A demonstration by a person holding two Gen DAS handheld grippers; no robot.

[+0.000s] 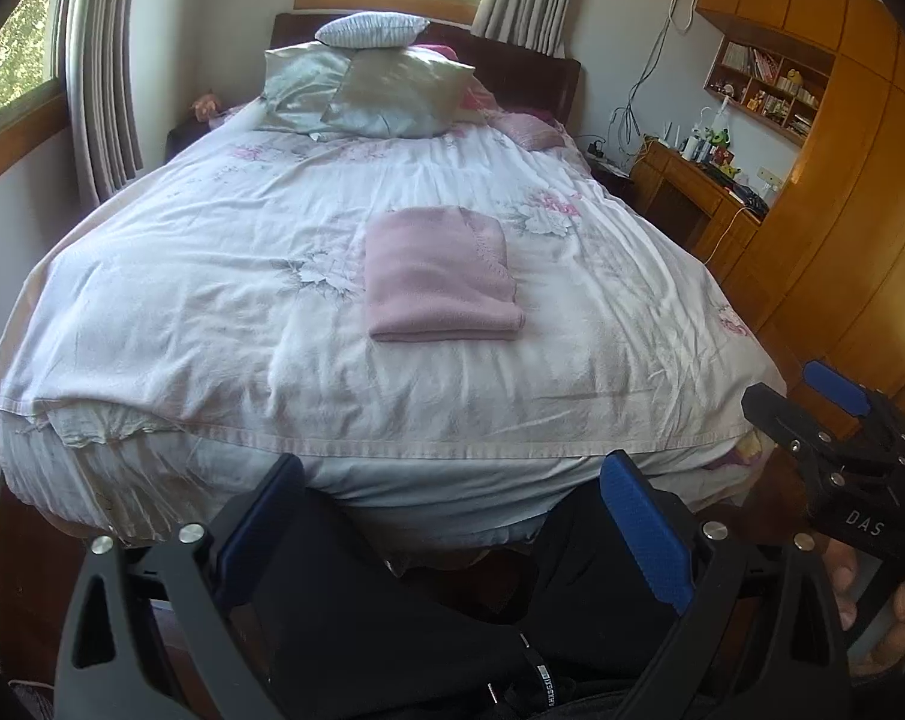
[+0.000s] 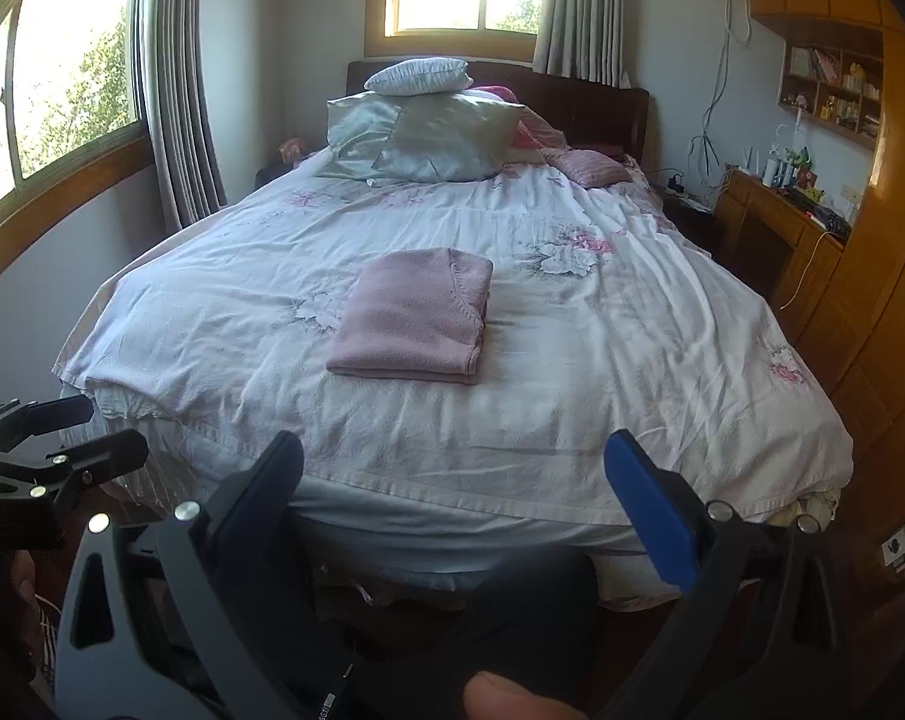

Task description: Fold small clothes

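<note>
In the middle of the bed, on the flowered white cover, I see the pink garment lying as a flat, squared-off bundle, its doubled edge turned toward me and what looks like a neckline curve showing near its far right corner. I hold both grippers back past the foot of the bed, well apart from it: the left gripper has its jaws spread wide with nothing between them, and the right gripper stands just as wide and just as empty. From how it lies, I judge the fold to be done or nearly so. The cloth looks like soft knit or fleece, light and limp, with a slightly fuzzy face that should give the blue pads decent friction, so slipping worries me little; sagging worries me more. Pinched at one point, I expect the layers to peel apart and the bundle to droop open. If I must shift it, I would take it at the thick near fold with both sets of jaws, one toward each near corner, biting through all layers at once and keeping it low over the bed. The wrinkled cover beneath is loose too, and I judge a deep bite could catch it along with the garment.
</note>
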